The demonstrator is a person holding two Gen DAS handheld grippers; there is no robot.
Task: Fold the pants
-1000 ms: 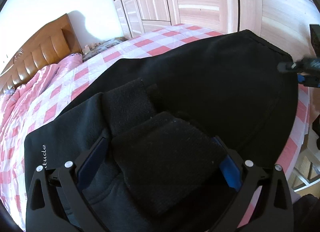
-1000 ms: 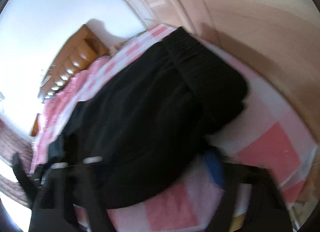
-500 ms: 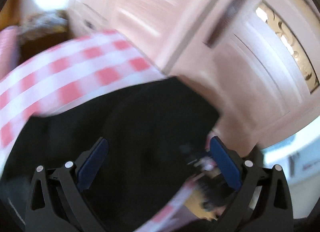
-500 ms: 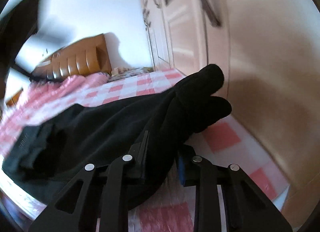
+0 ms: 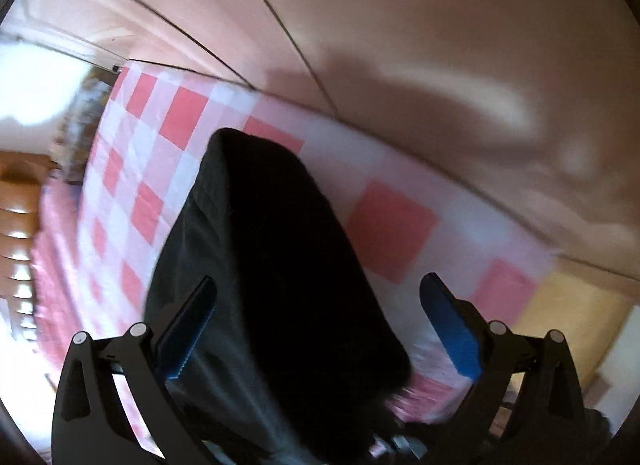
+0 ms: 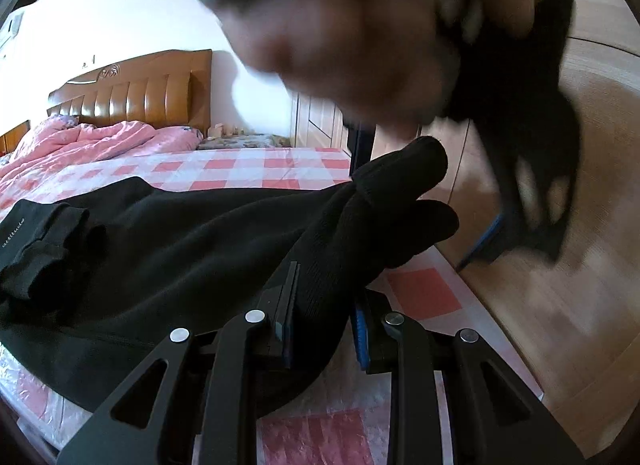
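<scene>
My right gripper [image 6: 320, 305] had just clamped the pants [image 6: 180, 233] at their bunched waistband while my left gripper [image 5: 316, 325], having dropped the cuffs, swung over wide open, leaving the fold set.

Both grippers, the left gripper [image 5: 318, 301] and the right gripper [image 6: 324, 313], had black skeletal frames, silver screws and blue pads [image 5: 450, 329]. A blurred hand [image 6: 340, 45] possibly wore a dark sleeve.
</scene>
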